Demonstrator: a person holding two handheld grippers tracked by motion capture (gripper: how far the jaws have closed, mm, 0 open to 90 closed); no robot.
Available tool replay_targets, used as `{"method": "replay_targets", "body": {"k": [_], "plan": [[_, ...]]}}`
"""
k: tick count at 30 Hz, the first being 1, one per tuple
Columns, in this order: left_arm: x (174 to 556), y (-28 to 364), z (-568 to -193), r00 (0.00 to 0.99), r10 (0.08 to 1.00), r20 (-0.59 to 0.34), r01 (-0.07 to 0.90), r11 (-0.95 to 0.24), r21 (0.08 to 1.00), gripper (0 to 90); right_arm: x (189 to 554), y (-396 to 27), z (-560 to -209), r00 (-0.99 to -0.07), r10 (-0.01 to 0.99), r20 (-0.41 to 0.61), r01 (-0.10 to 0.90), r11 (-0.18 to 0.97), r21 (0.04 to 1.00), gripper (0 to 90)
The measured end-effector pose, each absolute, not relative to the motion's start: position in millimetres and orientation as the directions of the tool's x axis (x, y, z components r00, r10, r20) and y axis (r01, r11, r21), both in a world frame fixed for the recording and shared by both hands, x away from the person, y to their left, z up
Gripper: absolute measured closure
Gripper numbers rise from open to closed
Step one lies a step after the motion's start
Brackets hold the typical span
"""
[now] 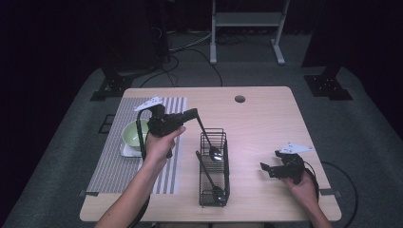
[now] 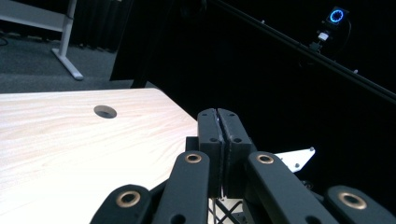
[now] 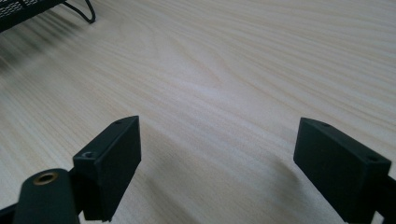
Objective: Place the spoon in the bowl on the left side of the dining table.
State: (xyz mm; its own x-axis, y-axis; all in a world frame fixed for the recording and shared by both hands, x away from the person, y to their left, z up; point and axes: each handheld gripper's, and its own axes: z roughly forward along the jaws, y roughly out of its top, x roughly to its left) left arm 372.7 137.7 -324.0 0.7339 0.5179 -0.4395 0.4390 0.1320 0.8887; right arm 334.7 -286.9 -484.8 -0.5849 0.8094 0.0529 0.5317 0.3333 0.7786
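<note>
Spoon hangs handle-up from the clamped left gripper, bowl dipping into the wire caddy's twelve-o'clock end; bowl at nine o'clock; right gripper gapes empty at three o'clock.

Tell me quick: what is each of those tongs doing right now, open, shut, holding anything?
Left tongs: shut on the handle end of a spoon whose bowl dips into the wire basket.
Right tongs: open, holding nothing, low over the table.
</note>
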Motion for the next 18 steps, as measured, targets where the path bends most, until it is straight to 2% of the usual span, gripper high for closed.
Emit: {"method": "replay_targets", "body": {"k": [18], "plan": [[372.8, 148.2, -306.2, 0.726, 0.536, -0.432, 0.416, 0.158, 0.895, 89.4, 334.7, -287.1, -484.8, -0.584, 0.81, 0.055, 0.532, 0.331, 0.779, 14.0]]}}
